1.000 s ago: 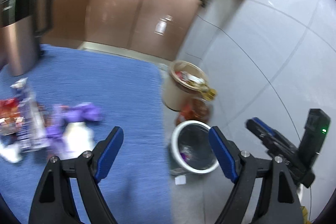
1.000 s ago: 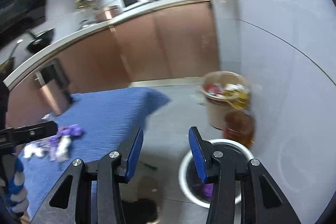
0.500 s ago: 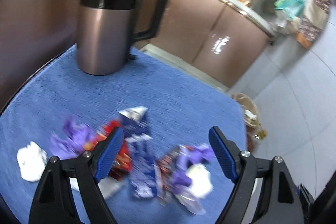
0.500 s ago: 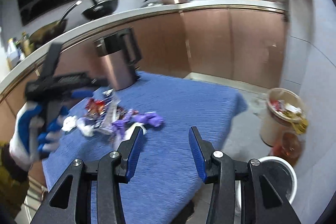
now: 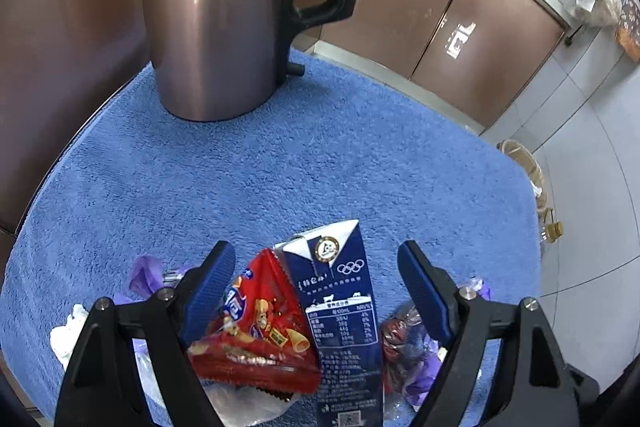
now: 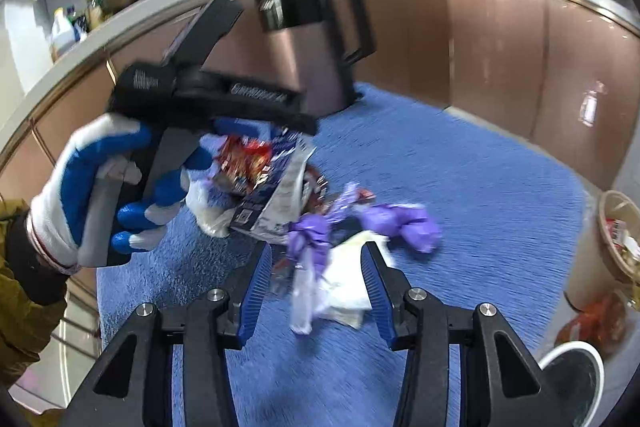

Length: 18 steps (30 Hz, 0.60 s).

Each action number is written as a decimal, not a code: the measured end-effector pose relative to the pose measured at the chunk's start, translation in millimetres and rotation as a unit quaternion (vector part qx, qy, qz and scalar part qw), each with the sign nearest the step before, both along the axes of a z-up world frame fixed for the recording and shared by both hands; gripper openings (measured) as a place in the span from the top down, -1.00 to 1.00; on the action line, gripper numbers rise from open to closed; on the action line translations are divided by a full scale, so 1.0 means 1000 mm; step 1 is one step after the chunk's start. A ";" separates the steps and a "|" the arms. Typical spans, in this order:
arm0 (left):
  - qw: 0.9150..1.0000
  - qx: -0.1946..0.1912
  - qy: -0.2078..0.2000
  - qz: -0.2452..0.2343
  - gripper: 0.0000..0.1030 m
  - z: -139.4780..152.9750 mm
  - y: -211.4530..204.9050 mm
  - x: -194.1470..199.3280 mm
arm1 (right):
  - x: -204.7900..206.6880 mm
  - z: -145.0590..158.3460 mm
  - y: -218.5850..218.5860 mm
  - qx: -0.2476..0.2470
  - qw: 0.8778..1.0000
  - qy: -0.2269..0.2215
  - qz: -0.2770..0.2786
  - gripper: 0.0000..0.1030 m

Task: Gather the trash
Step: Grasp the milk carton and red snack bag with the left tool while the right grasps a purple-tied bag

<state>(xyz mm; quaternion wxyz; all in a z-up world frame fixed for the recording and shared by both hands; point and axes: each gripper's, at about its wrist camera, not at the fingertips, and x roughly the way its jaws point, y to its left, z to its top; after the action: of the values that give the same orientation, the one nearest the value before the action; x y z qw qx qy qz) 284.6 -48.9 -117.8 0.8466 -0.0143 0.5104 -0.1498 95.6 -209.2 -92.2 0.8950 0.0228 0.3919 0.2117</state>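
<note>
Trash (image 5: pixel 304 327) heaped on the blue-towelled counter (image 5: pixel 320 147), close to its near edge and well apart from the kettle (image 5: pixel 212 27) at the far corner. Looks light all through; no piece likely to strain a grip.

Stiffest piece: milk carton (image 5: pixel 340 307), flattened card, probably empty. Best pinched across its narrow width, at the folded top, for a firm bite without buckling.

Touching it on the left: red snack bag (image 5: pixel 260 331), glossy crinkled foil. Probably slippery and springy, apt to slide out of a shallow pinch. Better taken deep, across a crumpled fold and not by a smooth corner.

Toward the counter's right edge: purple wrappers (image 6: pixel 400 221), twisted and soft, easy to catch at the knotted middle. Just beside them, white tissue (image 6: pixel 348 287) and clear plastic film (image 6: pixel 302 291), limp, weightless, likely to trail or snag neighbours on the way up. Worth gathering in a bunch.

Left claw (image 5: pixel 318 263) spread wide, straddling carton and snack bag, with no squeeze on either visible.

Right claw (image 6: pixel 317 257) with jaws apart, poised over tissue and film, nothing pinched; contact with the pile impossible to judge through the blur.

White bin (image 6: pixel 572 375) on the floor past the counter's right edge: presumably the drop point, near enough for light scraps.
</note>
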 end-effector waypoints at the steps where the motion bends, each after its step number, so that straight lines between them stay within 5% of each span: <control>1: 1.000 0.001 0.003 -0.002 -0.60 -0.001 -0.002 0.001 | 0.005 -0.004 0.005 -0.003 1.000 0.004 0.005 0.14; 5: 1.000 0.005 0.011 -0.006 -0.54 -0.007 -0.003 0.006 | 0.025 -0.020 0.020 -0.014 1.000 0.022 0.010 0.14; 7: 1.000 0.003 0.017 -0.006 -0.23 -0.011 -0.001 0.008 | 0.032 -0.026 0.022 -0.017 0.999 0.029 0.007 0.14; 11: 0.999 -0.020 0.034 -0.004 0.03 -0.015 0.005 0.012 | 0.042 -0.036 0.022 -0.015 0.999 0.046 0.007 0.14; 14: 0.999 -0.032 0.028 -0.008 0.17 -0.011 0.008 0.008 | 0.042 -0.037 0.020 -0.008 0.999 0.049 0.012 0.39; 18: 0.999 -0.045 0.015 -0.019 0.29 0.002 0.009 -0.002 | 0.036 -0.030 0.020 0.005 0.999 0.036 0.014 0.41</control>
<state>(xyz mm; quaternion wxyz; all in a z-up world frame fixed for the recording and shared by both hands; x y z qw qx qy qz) 282.2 -40.4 -116.2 0.8341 -0.0445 0.5164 -0.1887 131.5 -189.5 -121.7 0.8773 0.0299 0.4228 0.2250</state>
